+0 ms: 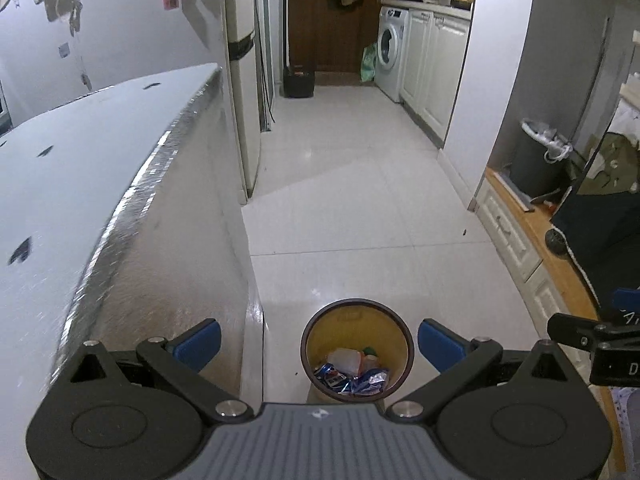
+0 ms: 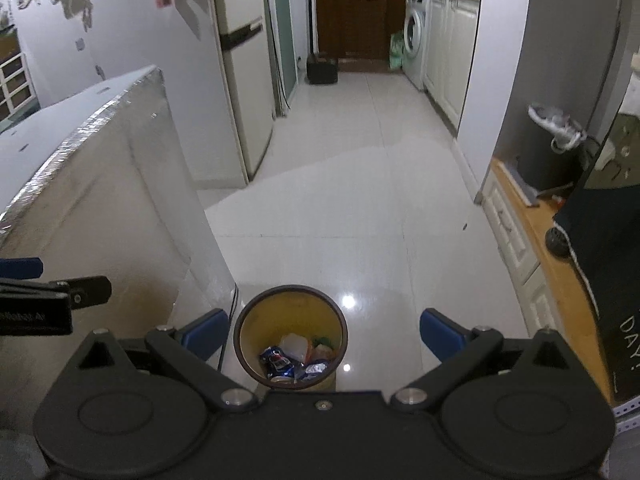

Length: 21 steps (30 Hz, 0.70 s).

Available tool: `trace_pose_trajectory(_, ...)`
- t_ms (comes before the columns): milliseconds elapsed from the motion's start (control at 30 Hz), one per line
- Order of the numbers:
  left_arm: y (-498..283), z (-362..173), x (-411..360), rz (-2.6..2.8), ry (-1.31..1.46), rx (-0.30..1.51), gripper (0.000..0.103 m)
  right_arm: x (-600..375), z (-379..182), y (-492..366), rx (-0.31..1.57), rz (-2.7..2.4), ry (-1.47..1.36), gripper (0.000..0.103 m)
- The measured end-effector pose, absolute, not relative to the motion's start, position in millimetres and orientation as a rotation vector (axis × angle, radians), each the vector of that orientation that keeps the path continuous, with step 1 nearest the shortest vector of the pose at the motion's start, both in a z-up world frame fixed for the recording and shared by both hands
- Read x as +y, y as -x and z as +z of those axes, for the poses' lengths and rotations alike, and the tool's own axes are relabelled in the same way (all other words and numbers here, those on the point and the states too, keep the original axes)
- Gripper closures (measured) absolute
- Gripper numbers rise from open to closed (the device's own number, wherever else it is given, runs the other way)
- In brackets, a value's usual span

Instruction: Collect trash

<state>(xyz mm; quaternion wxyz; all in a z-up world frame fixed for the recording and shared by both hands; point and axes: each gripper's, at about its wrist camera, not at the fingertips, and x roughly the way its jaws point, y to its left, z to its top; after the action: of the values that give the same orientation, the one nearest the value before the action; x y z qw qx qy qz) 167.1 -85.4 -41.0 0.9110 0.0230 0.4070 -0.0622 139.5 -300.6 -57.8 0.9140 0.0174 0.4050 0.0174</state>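
Observation:
A round yellow trash bin with a brown rim (image 1: 394,322) stands on the white tile floor below both grippers; it also shows in the right wrist view (image 2: 338,312). Inside lie a crushed blue can (image 1: 332,374), a clear plastic container (image 1: 346,360), crumpled wrappers (image 1: 370,382) and something green. The same trash shows in the right wrist view (image 2: 294,356). My left gripper (image 1: 318,344) is open and empty above the bin. My right gripper (image 2: 324,334) is open and empty, to the right of the left one.
A large white foil-edged box (image 1: 120,208) stands close on the left (image 2: 100,184). A wooden-topped cabinet (image 1: 560,264) with a dark bin (image 1: 538,160) is on the right. A fridge (image 1: 242,80), washing machine (image 1: 392,52) and brown door lie far ahead across the tile floor (image 1: 360,200).

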Motion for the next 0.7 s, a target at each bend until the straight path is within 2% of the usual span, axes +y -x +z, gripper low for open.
trace_pose_trajectory(700,-81.4,-38.4,-71.9,-0.102,-0.076,0.716,0.0,-302.9,-49.3,-60.0,0.727,0.021,-0.057,0.0)
